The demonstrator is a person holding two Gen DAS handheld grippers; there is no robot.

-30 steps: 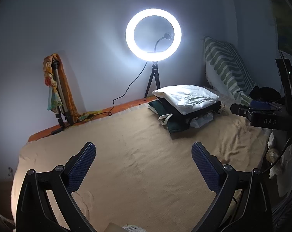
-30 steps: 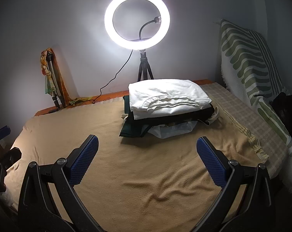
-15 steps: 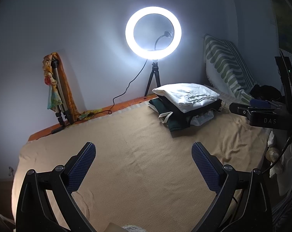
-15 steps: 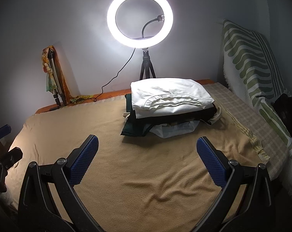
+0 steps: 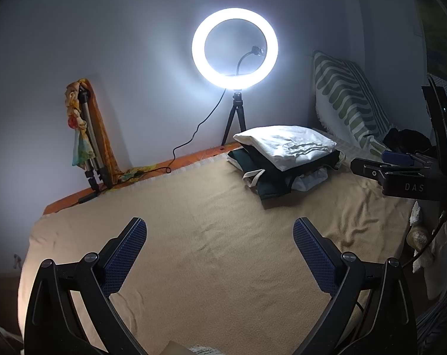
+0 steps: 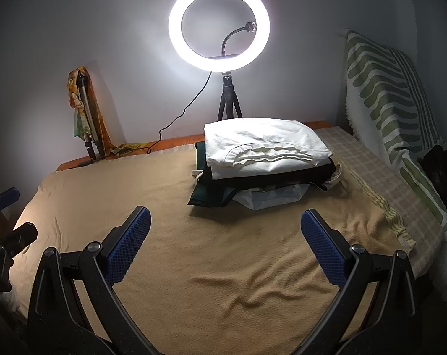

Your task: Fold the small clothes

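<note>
While both tools hover over the tan blanket (image 6: 223, 266), the left gripper (image 5: 220, 248) and right gripper (image 6: 225, 236) stand spread wide, holding nothing. The stack of clothes (image 6: 265, 159) sits centre frame, apparently folded. Next step: fetch another garment, if any.

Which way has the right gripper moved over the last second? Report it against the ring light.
Yes, slightly. The ring light and clothes stack sit further right in its view, so the right gripper shifted or turned a little to the left.
</note>
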